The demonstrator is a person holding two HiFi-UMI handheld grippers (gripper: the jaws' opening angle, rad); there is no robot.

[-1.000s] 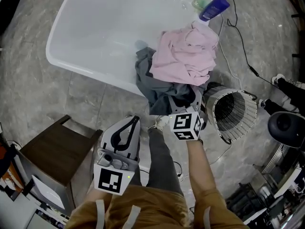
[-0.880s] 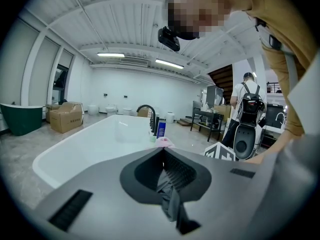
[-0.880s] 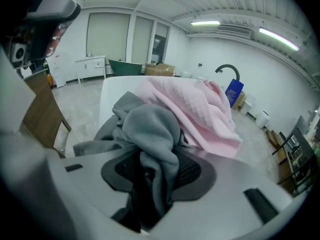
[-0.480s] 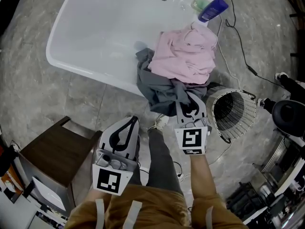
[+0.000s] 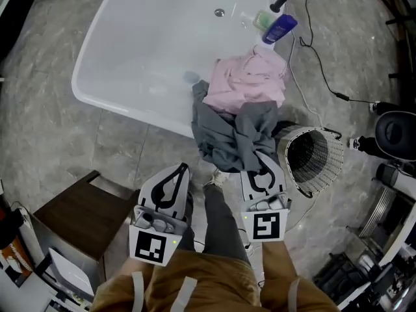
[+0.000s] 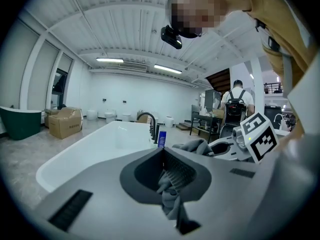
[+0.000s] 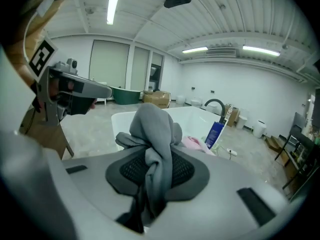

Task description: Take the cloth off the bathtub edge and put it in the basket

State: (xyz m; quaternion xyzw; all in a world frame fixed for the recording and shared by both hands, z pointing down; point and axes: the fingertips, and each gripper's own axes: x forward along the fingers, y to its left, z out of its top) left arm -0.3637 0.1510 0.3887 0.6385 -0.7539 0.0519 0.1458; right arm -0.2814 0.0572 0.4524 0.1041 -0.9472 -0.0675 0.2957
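the right claw [image 5: 260, 156] has just been closing and is pinching a thick fold of the grey cloth [image 5: 224, 135], which is hanging over the bathtub edge [image 5: 140, 112] mid-frame. it is looking soft, floppy and light. the left claw [image 5: 181, 169] is sitting closed, holding nothing.

You see a grey cloth [image 5: 227, 135], a pale pink cloth [image 5: 250, 83], a white bathtub [image 5: 130, 51], a blue bottle [image 5: 279, 28], a white wire basket [image 5: 331, 155], a dark brown stool [image 5: 71, 216] and a grey veined floor [image 5: 45, 129].

Cloths [image 5: 250, 86] on bathtub edge [image 5: 130, 112], basket [image 5: 328, 158] beside
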